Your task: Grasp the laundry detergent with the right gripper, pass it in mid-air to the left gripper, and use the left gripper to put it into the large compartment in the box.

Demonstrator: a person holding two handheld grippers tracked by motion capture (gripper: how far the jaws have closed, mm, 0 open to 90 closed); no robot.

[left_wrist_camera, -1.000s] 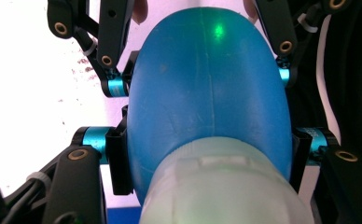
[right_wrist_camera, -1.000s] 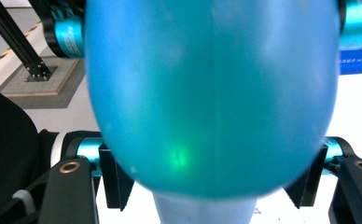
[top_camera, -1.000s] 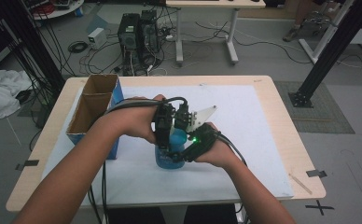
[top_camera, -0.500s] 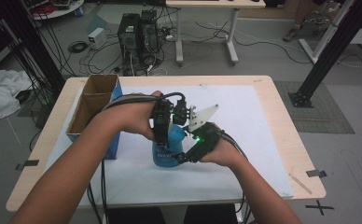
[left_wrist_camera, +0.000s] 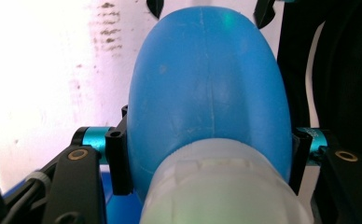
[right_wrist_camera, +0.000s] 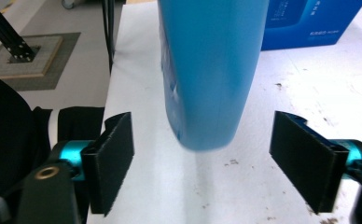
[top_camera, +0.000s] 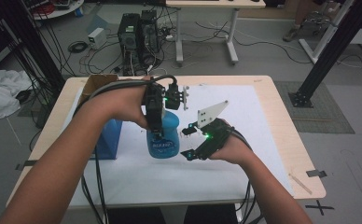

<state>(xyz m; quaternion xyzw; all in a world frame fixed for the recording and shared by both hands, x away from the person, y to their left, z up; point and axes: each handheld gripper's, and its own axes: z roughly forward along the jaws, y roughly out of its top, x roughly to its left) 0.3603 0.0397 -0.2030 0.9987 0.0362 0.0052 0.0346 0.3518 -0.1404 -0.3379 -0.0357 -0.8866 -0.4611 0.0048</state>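
Blue bottle [top_camera: 163, 136] is up off the white sheet [top_camera: 244, 116], gripped just below its cap by the left hand-held gripper [top_camera: 155, 122], jaws clamped on both sides. Right hand-held gripper [top_camera: 188, 142] sits at the bottle's 3 o'clock, jaws spread wide, touching nothing. Pickup done; placing is left, maybe into the blue box [top_camera: 105, 135] at 9 o'clock. Versus 0.5 s ago: right hand-held gripper has backed off the bottle, bottle raised.

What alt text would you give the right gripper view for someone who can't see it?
A blue bottle hangs above the white table cover, between the wide-open black jaws of the right gripper, untouched by either. A blue box stands behind it.
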